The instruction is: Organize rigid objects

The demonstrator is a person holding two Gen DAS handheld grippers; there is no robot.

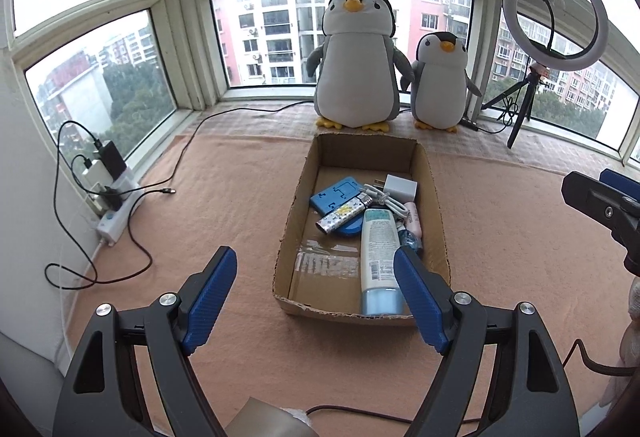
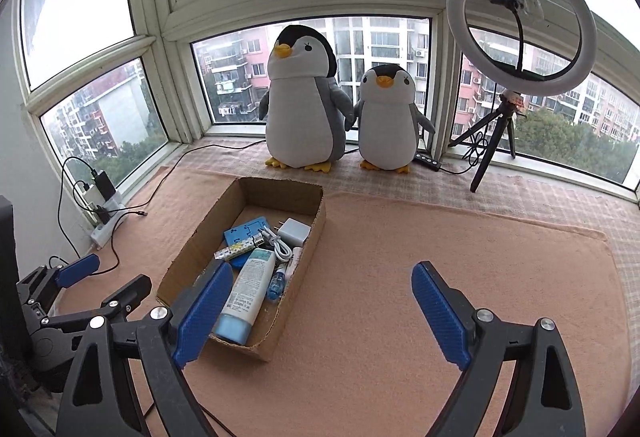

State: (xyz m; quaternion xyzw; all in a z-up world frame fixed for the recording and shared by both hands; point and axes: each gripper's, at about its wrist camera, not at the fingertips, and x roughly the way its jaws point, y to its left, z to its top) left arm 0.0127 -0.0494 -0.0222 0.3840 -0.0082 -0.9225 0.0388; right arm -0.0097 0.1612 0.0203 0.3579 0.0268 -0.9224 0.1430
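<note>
An open cardboard box [image 1: 438, 213] [image 2: 192, 241] lies on the peach blanket. Inside it are a white tube with a blue cap [image 1: 378, 257] [image 2: 248, 285], a patterned lighter [image 1: 344, 215] [image 2: 234, 250], a blue case [image 1: 334, 195] [image 2: 242, 235], a white charger with cable [image 1: 400, 187] [image 2: 294, 231] and a small blue bottle [image 2: 277, 285]. My left gripper [image 1: 316, 269] stands open just before the box's near end, nothing between its fingers. My right gripper [image 2: 322, 285] is open and empty to the right of the box, its left finger overlapping the box's near corner.
Two plush penguins [image 1: 356, 57] [image 2: 384, 117] stand at the window behind the box. A ring light on a tripod [image 1: 554, 17] [image 2: 520, 25] is at the back right. A power strip with chargers and black cables [image 1: 112, 197] [image 2: 102, 205] lies along the left wall.
</note>
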